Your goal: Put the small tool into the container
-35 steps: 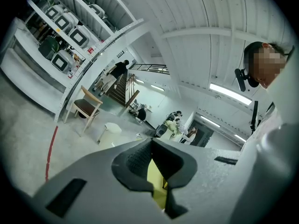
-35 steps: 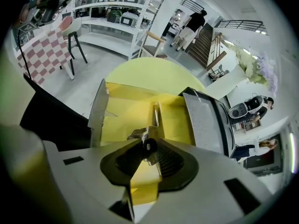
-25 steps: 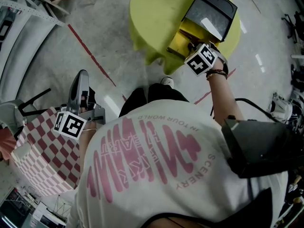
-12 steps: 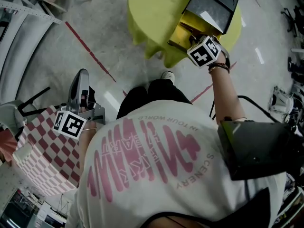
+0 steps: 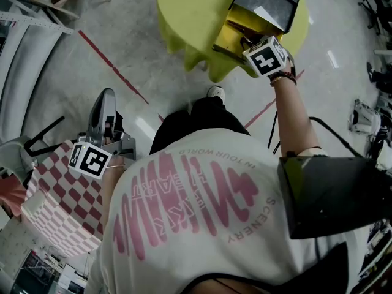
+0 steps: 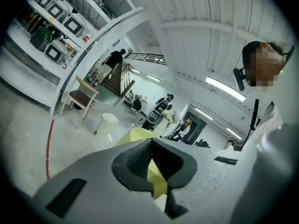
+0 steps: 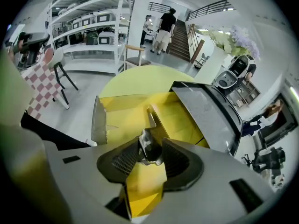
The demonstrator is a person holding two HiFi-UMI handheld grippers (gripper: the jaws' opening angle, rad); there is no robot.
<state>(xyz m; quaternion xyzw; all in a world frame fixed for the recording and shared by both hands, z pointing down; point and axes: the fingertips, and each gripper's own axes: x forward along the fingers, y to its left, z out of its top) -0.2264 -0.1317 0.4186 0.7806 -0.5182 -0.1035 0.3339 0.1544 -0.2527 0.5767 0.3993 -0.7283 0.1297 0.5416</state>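
a person in a white shirt [image 5: 196, 213] with pink print fills the lower middle of the head view, arms spread to either side. at the top of that frame stands a round yellow-green table [image 5: 184, 11], and at the lower left a red-and-white checkered cloth [image 5: 58, 204] covers another surface. on the round table, toward the upper right, sits the container [image 5: 228, 40], a yellow box with its grey lid [image 5: 269, 2] swung up and back. the right gripper [image 7: 150, 158] points steeply down over the container's near edge, its marker cube just below the box in the head view. in the right gripper view its jaws stand apart and have just been opening; the small tool [image 7: 148, 144], a short metallic piece, sits tilted between the pads at the centre of the frame, leaning toward the left pad, directly above the yellow inside of the container and not yet resting on its floor. the left gripper [image 6: 153, 171] hangs at the left of the head view above the checkered cloth, well apart from the table. its own view shows the jaws a little apart with nothing between them, only a strip of the distant yellow-green table showing through the gap.
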